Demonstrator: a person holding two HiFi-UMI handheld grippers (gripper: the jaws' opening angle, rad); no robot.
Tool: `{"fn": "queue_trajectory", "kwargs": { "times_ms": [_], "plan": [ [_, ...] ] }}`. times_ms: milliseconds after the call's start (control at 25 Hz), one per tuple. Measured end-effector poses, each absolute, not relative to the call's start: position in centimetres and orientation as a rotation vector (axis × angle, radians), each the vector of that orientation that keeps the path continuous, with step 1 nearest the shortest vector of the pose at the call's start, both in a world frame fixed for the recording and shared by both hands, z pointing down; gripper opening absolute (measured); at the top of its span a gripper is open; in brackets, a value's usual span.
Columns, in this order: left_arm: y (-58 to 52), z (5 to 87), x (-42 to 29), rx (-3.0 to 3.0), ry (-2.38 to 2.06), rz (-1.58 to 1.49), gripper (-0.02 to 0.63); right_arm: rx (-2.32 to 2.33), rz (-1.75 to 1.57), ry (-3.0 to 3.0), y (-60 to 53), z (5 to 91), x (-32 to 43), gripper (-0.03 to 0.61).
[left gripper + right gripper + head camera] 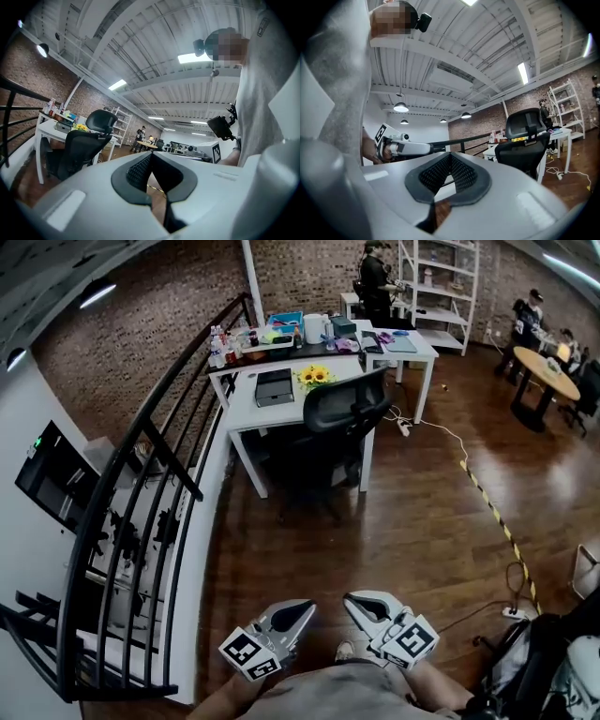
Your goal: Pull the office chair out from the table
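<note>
1. Office chair (345,409): black, with a headrest, pushed in at the front edge of a white surface (246,409). Its back faces the person, well apart from both hand-held grippers.
2. At the far left of the head view, a black metal railing (141,512) curves along the edge of the wooden floor (394,531) and runs up to the surface's left end.
3. On the surface, left of the chair's headrest, lies a grey box (274,387). A bunch of yellow flowers (315,376) stands just beside it, and bottles and other small items crowd the back edge.
4. Right of the chair, a white cable (441,430) lies on the floor, and a yellow-and-black striped tape (487,502) runs towards the lower right.
5. At the far right stands a round wooden table (548,371) with people seated near it.
6. The left hand-held gripper (307,607) is low in the head view, close to the person's body. Its own view shows the jaws clenched with nothing between them, and the chair (79,145) off to the left.
7. The right hand-held gripper (352,600) sits just beside the left one. Its jaws are likewise clenched and empty, with the chair (529,140) off to the right in its own view.
</note>
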State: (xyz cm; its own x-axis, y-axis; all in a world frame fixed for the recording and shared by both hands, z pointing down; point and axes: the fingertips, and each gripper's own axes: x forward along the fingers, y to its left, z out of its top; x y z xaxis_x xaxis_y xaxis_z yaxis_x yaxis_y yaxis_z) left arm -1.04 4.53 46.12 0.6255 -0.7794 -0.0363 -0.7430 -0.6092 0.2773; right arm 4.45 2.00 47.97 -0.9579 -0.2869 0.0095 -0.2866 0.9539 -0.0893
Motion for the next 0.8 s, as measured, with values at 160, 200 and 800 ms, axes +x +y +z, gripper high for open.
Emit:
{"fn": "queue_trajectory", "kwargs": {
  "times_ms": [160,200,800],
  "plan": [
    [1.2,46.3,-0.8,2.595,-1.271,-0.221,0.000,-0.431,-0.144,3.115,-2.0,48.1,4.7,0.000],
    [0.6,46.4,-0.7,2.592,-1.270,-0.214,0.000,-0.429,-0.145,3.116,-2.7,48.0,4.7,0.000],
    [-13.7,47.3,-6.1,2.577,-1.254,-0.235,0.000,-0.473,-0.143,3.128,-16.5,48.7,-0.1,0.000]
  ]
}}
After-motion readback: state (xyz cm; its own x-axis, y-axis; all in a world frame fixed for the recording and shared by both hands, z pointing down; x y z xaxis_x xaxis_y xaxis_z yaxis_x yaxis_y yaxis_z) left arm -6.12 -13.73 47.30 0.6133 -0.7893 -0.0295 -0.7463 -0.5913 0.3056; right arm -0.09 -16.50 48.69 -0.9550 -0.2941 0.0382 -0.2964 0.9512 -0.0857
